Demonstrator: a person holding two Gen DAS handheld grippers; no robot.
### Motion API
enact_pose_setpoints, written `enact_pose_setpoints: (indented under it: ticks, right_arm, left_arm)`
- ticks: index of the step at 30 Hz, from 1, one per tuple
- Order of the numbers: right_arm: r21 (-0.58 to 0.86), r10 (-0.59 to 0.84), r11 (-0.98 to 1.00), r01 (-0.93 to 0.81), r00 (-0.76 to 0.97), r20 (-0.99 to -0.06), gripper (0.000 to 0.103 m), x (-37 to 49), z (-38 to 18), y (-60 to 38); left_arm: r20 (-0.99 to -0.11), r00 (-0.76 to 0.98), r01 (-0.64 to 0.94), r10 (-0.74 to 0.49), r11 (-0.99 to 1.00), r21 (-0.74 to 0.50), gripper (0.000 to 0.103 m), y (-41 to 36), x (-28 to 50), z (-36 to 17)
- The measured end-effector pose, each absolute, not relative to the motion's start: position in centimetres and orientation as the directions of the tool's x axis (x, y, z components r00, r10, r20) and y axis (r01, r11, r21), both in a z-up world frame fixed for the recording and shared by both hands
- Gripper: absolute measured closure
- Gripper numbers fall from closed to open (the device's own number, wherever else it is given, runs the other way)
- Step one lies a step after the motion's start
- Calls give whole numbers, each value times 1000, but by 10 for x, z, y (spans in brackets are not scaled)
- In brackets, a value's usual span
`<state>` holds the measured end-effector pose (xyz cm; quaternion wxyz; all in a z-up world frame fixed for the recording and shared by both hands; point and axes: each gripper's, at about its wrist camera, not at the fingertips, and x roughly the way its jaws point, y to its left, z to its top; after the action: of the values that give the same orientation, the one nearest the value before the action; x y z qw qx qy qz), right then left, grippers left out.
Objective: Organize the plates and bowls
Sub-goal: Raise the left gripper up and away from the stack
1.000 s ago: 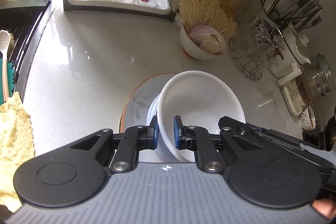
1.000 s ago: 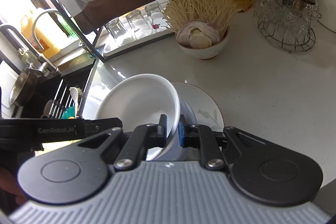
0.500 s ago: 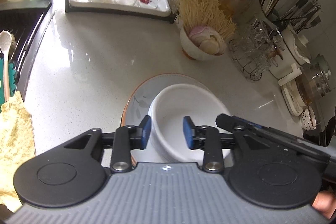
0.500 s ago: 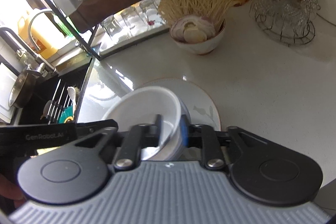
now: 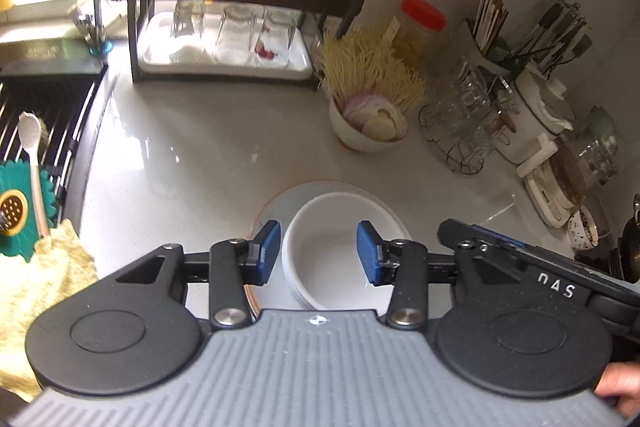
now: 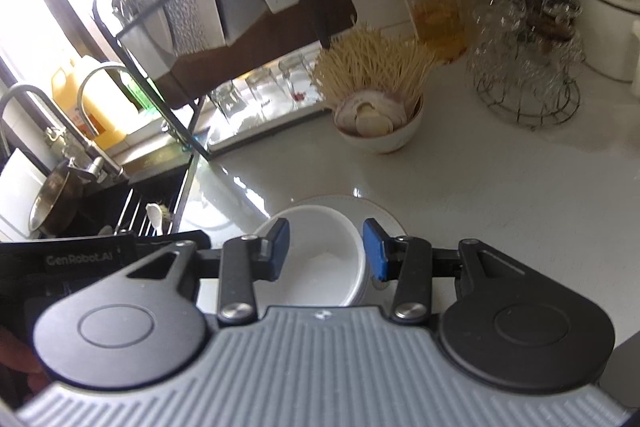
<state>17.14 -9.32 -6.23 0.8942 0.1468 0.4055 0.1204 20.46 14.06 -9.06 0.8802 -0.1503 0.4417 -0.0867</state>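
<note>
A white bowl (image 5: 330, 259) sits upright on top of a short stack of white bowls, on a round plate (image 5: 276, 205) with an orange rim on the pale counter. My left gripper (image 5: 318, 247) hovers over the bowl with its jaws opening and the blue pads clear of the rim. In the right wrist view the same bowl (image 6: 316, 267) rests on the plate (image 6: 378, 217). My right gripper (image 6: 326, 249) hangs above it, jaws opening, with nothing pressed between the pads.
Behind the plate stands a bowl of onion slices and dry noodles (image 5: 368, 131). A wire basket of glasses (image 5: 460, 131) and utensil holders crowd the right. A dish rack with upturned glasses (image 5: 224, 39) is at the back, the sink (image 5: 36, 115) and a yellow cloth (image 5: 40, 279) at the left.
Both grippers were shut on the tilted bowl's rim. They have let go and lifted away, and the bowl now sits level in the stack.
</note>
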Motion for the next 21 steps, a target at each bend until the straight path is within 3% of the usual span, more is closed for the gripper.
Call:
enact_pose_setpoints:
  ticks: [13,21]
  right_arm:
    - [328,360,922,-209,775,-519,59,148,26,-113]
    - [313,379,915,-253,804,-458,59,114,57,-137]
  left_arm:
    - [-633,744,37,-214,959,-282,54,146,176,8]
    - [-596,779,29,-194,961,-274,51,118,139,32]
